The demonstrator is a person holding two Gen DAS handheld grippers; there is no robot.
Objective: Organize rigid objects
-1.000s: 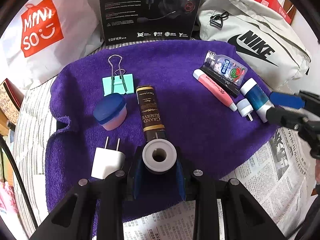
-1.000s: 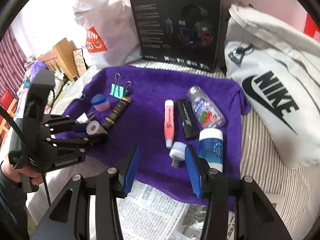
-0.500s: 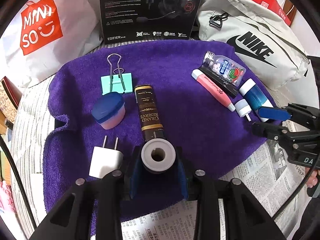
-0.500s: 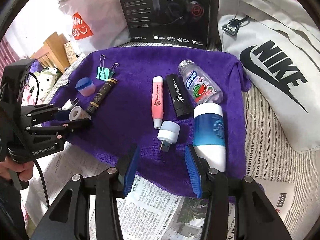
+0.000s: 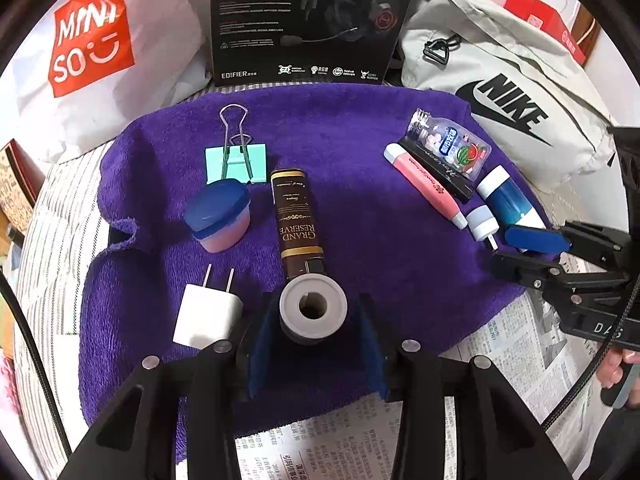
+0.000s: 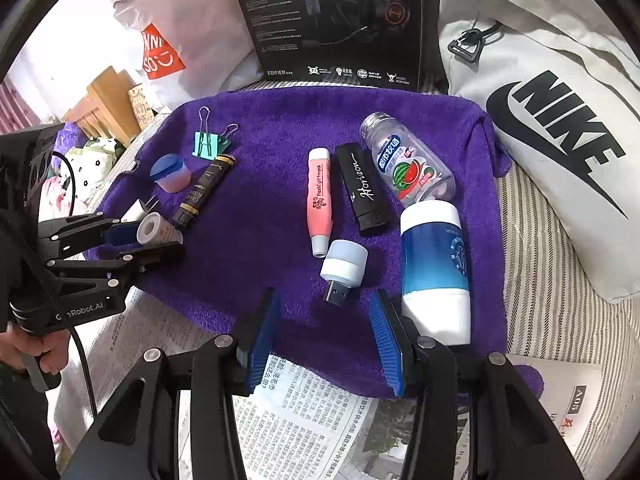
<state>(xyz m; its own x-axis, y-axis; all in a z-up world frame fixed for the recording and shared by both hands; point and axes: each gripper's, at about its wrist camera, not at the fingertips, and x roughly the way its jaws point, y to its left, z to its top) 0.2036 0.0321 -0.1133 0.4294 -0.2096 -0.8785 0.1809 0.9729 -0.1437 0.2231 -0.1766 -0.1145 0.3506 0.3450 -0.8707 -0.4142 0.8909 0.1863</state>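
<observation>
On the purple towel (image 5: 360, 128) a white roll with a hole (image 5: 313, 308) stands on end between my left gripper's (image 5: 318, 300) blue pads. The jaws are opening and small gaps show on both sides of the roll. Beside it lie a brown tube (image 5: 296, 220), a white charger plug (image 5: 208, 316), a blue-lidded pink pot (image 5: 218, 216) and a mint binder clip (image 5: 236, 162). My right gripper (image 6: 325, 294) is open and holds nothing, low over the towel's near edge. Just ahead of it lies a small USB light (image 6: 344, 264), with a blue-and-white bottle (image 6: 434, 264) to its right.
A pink earpick light (image 6: 320, 196), a black case (image 6: 362, 188) and a candy bottle (image 6: 406, 168) lie in a row. A headset box (image 6: 336, 20), a Nike bag (image 6: 540, 120) and a white shopping bag (image 5: 92, 48) ring the towel's far side. Newspaper (image 6: 304, 420) covers the near side.
The left jaws have spread away from the white roll, which stays standing on the towel. The right gripper has come down closer to the towel's near edge.
</observation>
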